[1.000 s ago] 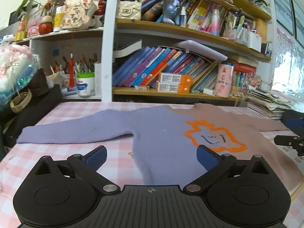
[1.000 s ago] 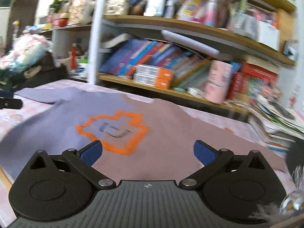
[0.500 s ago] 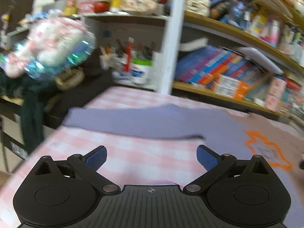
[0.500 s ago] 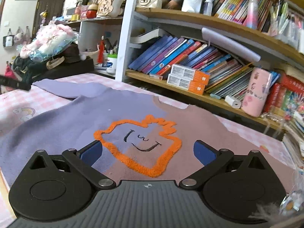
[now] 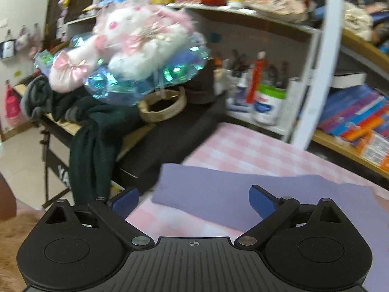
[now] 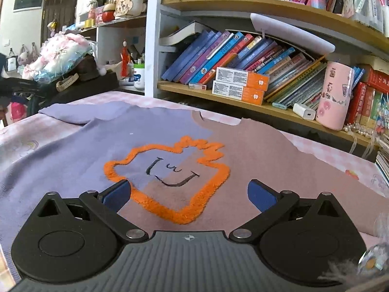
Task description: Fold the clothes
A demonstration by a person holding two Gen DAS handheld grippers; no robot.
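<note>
A sweater, half lavender and half mauve with an orange-outlined face, lies spread flat on a pink checked tablecloth. Its lavender left sleeve stretches toward the table's left edge in the left wrist view. My left gripper is open and empty, low over the sleeve's cuff end. My right gripper is open and empty, hovering over the orange face on the chest.
A bookshelf packed with books runs along the table's far side. At the left stand a dark side table with a plush toy in foil wrap, dark clothes and a green-lidded jar. The table's left edge drops off beside the cuff.
My left gripper has swung left from the sweater's body to the left sleeve's cuff. My right gripper has shifted slightly left over the chest. Both stayed open.
</note>
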